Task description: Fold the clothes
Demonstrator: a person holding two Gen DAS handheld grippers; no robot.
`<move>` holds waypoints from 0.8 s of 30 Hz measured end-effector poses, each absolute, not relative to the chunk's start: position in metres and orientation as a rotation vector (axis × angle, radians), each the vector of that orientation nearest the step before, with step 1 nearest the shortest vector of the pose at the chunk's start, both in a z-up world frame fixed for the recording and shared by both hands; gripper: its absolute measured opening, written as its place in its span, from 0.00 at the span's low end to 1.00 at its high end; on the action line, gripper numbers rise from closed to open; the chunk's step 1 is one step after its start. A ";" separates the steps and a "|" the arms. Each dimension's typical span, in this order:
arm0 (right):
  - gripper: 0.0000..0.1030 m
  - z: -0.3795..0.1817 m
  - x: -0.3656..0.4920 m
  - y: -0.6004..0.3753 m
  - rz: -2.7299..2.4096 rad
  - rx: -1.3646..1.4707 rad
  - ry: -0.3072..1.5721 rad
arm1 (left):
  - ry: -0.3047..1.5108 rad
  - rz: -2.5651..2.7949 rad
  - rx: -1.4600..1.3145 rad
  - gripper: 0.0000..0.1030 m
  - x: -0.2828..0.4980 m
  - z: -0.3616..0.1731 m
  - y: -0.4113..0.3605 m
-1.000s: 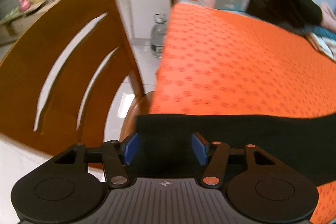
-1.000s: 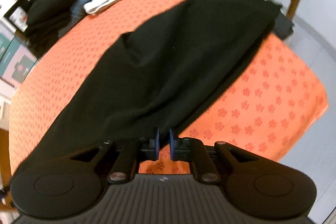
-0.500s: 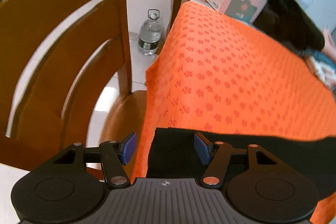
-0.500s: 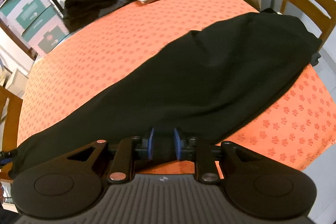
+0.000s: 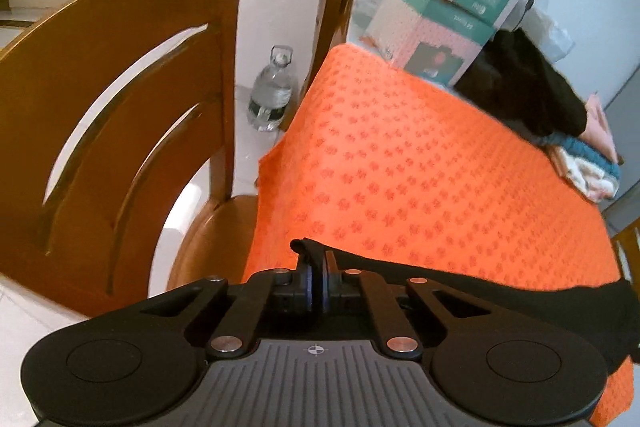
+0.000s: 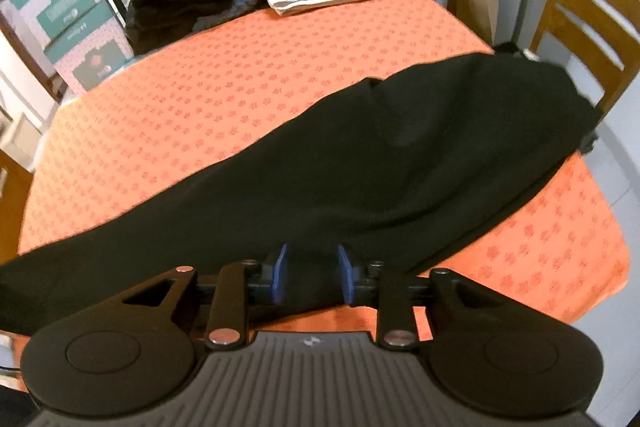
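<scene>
Since earlier, left claw [image 5: 317, 285] clenched the long black cloth garment's [image 6: 360, 163] end while right claw [image 6: 311, 273] released; lift evenly.

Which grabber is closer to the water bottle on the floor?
Left. The left gripper is at the table corner by the wooden chair, with the water bottle on the floor just past it. The right gripper works farther along the black garment, no bottle in its view.

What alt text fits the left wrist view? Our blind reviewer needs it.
The left gripper is shut on the end of a black garment lying along the near edge of an orange tablecloth. A wooden chair stands left; stacked boxes and folded clothes sit at the far side.
</scene>
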State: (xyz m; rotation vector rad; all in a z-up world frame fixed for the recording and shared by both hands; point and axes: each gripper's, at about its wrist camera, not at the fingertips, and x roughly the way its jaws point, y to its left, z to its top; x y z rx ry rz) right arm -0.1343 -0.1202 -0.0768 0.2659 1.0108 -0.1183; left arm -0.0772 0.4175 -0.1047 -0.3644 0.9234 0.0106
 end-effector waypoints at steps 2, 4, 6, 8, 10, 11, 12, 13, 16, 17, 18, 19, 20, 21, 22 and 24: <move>0.31 -0.078 -0.131 -0.124 -0.119 0.227 1.021 | 0.966 0.051 -0.350 0.08 -0.075 -0.112 0.418; 0.32 -0.078 -0.128 -0.129 -0.112 0.181 1.033 | 1.008 0.094 -0.335 0.18 -0.073 -0.120 0.417; 0.49 -0.077 -0.124 -0.134 -0.097 0.130 1.041 | 0.985 0.133 -0.331 0.21 -0.077 -0.111 0.418; 0.55 -0.076 -0.120 -0.139 -0.066 0.055 1.039 | 0.959 0.128 -0.332 0.25 -0.078 -0.097 0.415; 0.57 -0.076 -0.114 -0.145 -0.035 -0.016 1.043 | 0.938 0.109 -0.327 0.31 -0.077 -0.081 0.408; 0.58 -0.075 -0.111 -0.152 -0.026 -0.022 1.039 | 0.928 0.099 -0.325 0.34 -0.076 -0.072 0.404; 0.58 -0.074 -0.107 -0.159 -0.020 -0.023 1.034 | 0.917 0.088 -0.315 0.36 -0.074 -0.066 0.396; 0.58 -0.073 -0.104 -0.166 -0.013 -0.023 1.029 | 0.908 0.071 -0.302 0.36 -0.072 -0.060 0.385; 0.58 -0.067 -0.093 -0.198 -0.015 0.003 1.001 | 0.903 0.019 -0.254 0.38 -0.066 -0.052 0.340; 0.58 -0.064 -0.089 -0.211 -0.021 0.017 0.989 | 0.908 -0.002 -0.237 0.38 -0.064 -0.053 0.322; 0.58 -0.063 -0.086 -0.227 -0.029 0.043 0.985 | 0.918 -0.019 -0.222 0.38 -0.063 -0.055 0.304; 0.58 -0.063 -0.083 -0.243 -0.037 0.070 0.982 | 0.929 -0.036 -0.207 0.38 -0.062 -0.057 0.285; 0.58 -0.062 -0.080 -0.260 -0.046 0.098 0.979 | 0.940 -0.052 -0.193 0.38 -0.060 -0.059 0.267; 0.58 -0.061 -0.077 -0.276 -0.054 0.126 0.976 | 0.951 -0.068 -0.188 0.38 -0.060 -0.062 0.251; 0.58 -0.060 -0.075 -0.293 -0.062 0.153 0.973 | 0.963 -0.085 -0.187 0.38 -0.061 -0.065 0.235; 0.58 -0.058 -0.069 -0.326 -0.079 0.208 0.966 | 0.989 -0.116 -0.183 0.39 -0.055 -0.070 0.201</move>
